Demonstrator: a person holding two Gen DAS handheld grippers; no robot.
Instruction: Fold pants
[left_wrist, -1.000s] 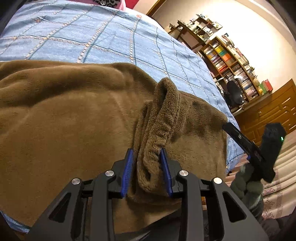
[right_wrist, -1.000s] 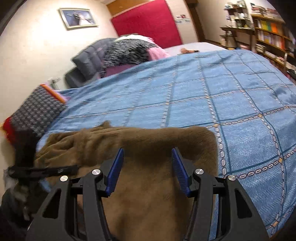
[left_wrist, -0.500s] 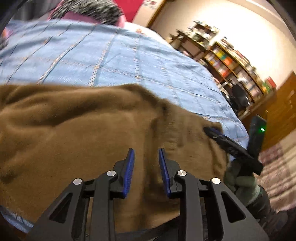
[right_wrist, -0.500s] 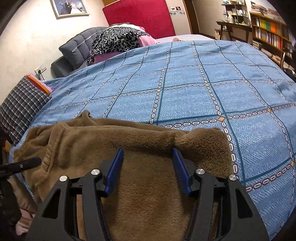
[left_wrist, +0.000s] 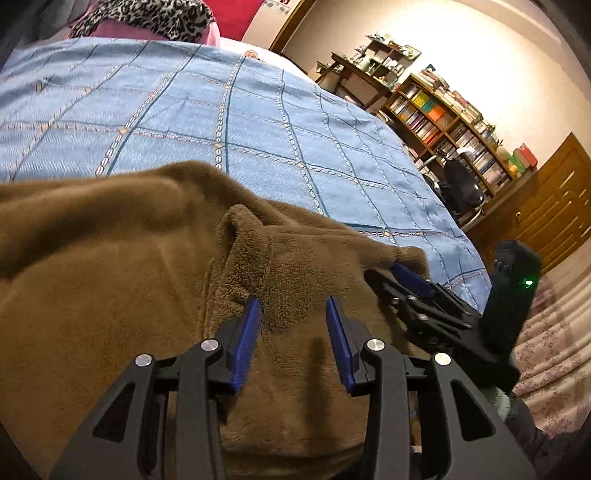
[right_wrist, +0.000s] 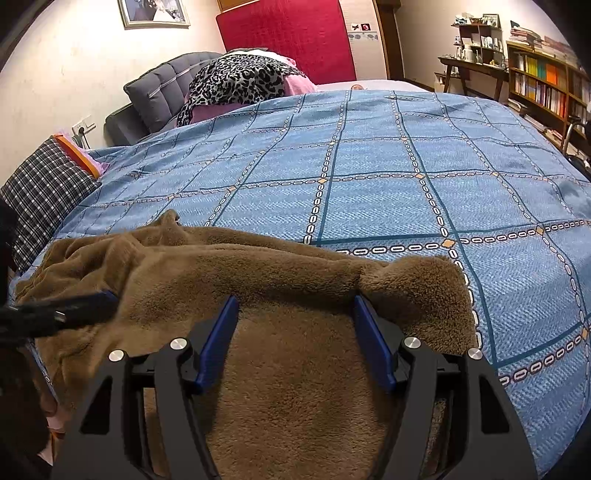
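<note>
Brown fleece pants (left_wrist: 110, 266) are lying bunched at the near edge of the bed, on the blue checked bedspread (left_wrist: 258, 122). Not a tidy fold: fabric is doubled over in places, with a raised ridge (left_wrist: 240, 236) running through the middle and a loose flap (right_wrist: 417, 291) sticking out on the right side.

Left claw (left_wrist: 291, 325) is sitting over the cloth with fingers spread, gripping nothing. Right claw (right_wrist: 295, 325) is also released, fingers wide apart with fleece lying between them, not pinched.

My read: it's somewhere early to mid fold. Flattening, squaring the edges and at least one more fold are looking outstanding.
</note>
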